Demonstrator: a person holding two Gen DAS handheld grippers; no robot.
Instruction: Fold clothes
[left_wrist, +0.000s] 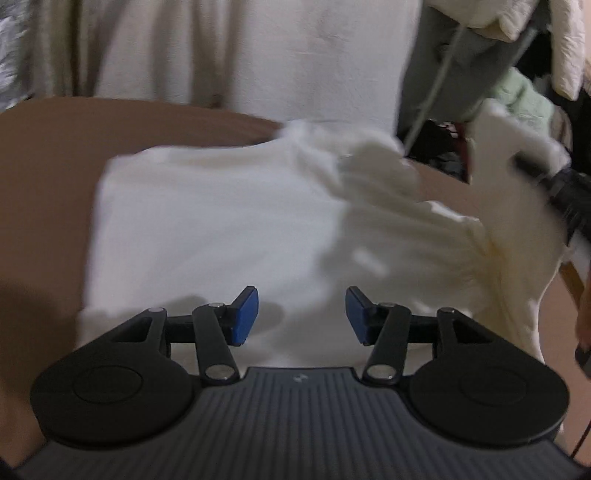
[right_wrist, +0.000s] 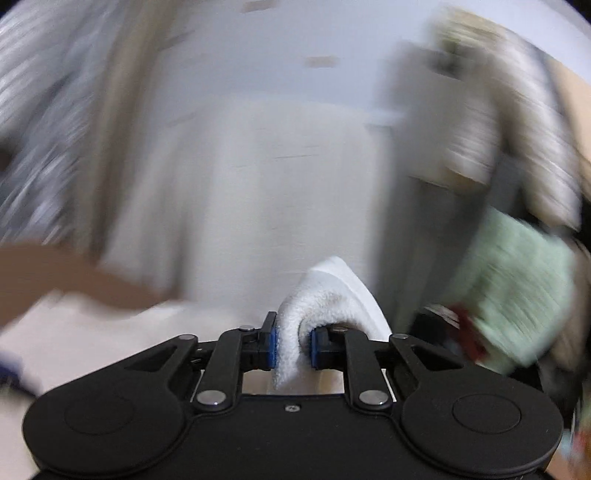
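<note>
- White garment (left_wrist: 207, 229): spread on brown desk (left_wrist: 48, 166), one edge lifted at right.
- Left gripper (left_wrist: 301, 315): jaws wide, empty, above garment.
- Right gripper (right_wrist: 293, 347): jaws clamped on bunched garment fold; surroundings blurred.

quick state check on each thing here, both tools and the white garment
left tool: open, empty, over the garment
right tool: shut on a bunched fold of the garment
white garment: mostly flat on the brown table, right side lifted
</note>
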